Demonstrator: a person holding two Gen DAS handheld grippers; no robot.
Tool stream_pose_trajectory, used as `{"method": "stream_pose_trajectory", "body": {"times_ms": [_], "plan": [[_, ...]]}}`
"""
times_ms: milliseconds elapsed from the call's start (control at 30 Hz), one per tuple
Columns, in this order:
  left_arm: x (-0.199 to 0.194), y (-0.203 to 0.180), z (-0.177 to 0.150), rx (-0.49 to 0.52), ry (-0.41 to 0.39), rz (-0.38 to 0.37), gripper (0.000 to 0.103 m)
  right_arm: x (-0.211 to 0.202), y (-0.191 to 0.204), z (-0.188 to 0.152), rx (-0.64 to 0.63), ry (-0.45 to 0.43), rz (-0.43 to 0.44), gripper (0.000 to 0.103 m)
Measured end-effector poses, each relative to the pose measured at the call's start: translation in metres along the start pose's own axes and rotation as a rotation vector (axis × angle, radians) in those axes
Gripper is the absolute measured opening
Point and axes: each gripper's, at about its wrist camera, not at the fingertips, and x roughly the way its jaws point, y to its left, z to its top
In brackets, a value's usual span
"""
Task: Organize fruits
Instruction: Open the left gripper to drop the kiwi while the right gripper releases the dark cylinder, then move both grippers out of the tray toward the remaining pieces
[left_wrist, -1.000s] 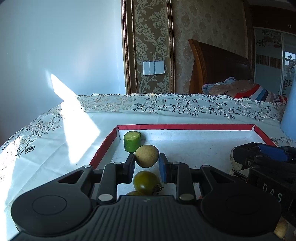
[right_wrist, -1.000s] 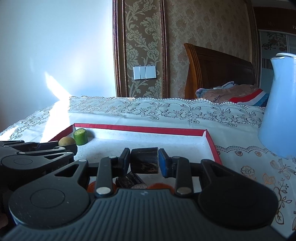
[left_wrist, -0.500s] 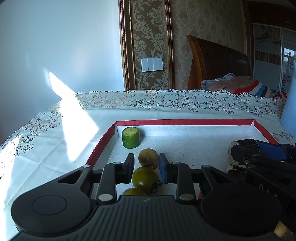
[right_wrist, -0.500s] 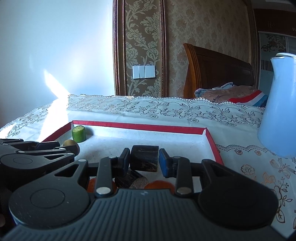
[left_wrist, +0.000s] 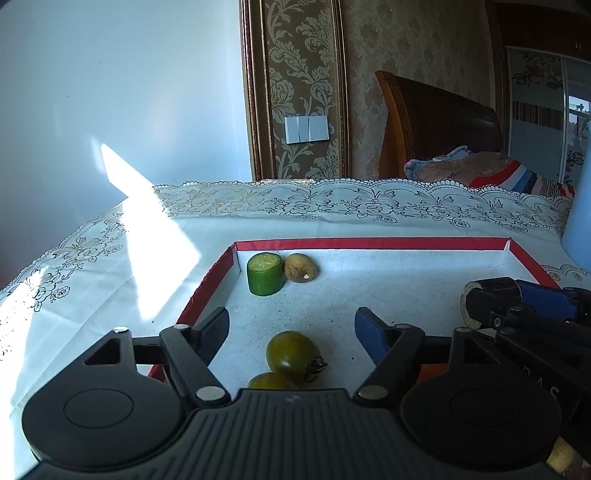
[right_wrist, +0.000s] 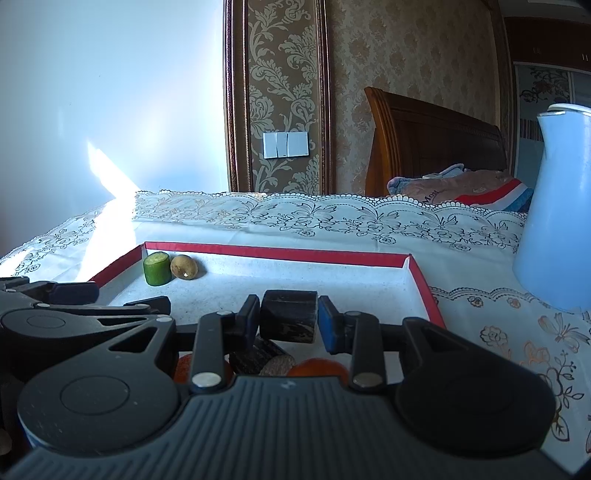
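Two green tomatoes (left_wrist: 291, 352) in tray (left_wrist: 369, 244)

Home bedroom: wooden headboard (right_wrist: 432, 147), bedding (right_wrist: 461, 186)

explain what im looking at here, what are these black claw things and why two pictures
Each picture comes from a camera mounted on a handheld two-finger gripper; a person holds one per hand. The left gripper is seen from its own camera: its jaws have just been opening and stand apart, empty. Ahead in the red-edged tray sit a cucumber piece touching a small brown fruit, with a green tomato nearer. The right gripper is shut on a dark block. A blue jug stands on the lace tablecloth.
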Motion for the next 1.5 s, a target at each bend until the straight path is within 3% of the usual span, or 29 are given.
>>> {"method": "stream_pose_trajectory", "body": {"times_ms": [233,300,567,667,1033,1167,1500], "plan": [[0.000,-0.001,0.000,0.006,0.001,-0.006,0.079,-0.001,-0.001,0.000,0.006,-0.002,0.000,0.033],[-0.001,-0.001,0.000,0.005,0.001,-0.008,0.079,-0.002,-0.001,0.000,0.009,-0.010,-0.003,0.039],[-0.001,0.001,-0.001,0.005,0.007,-0.014,0.079,-0.005,-0.004,0.000,0.020,-0.024,-0.003,0.040],[0.000,0.001,-0.002,0.004,0.009,-0.011,0.079,-0.006,-0.005,0.000,0.028,-0.029,-0.007,0.046],[-0.001,0.003,-0.003,-0.003,0.007,-0.008,0.079,-0.007,-0.009,-0.001,0.043,-0.026,-0.005,0.046],[-0.004,0.008,-0.004,-0.014,-0.004,-0.003,0.079,-0.012,-0.012,-0.001,0.062,-0.050,-0.010,0.058],[-0.024,0.028,-0.015,-0.061,-0.037,-0.014,0.079,-0.020,-0.017,-0.001,0.089,-0.070,-0.012,0.058]]}}
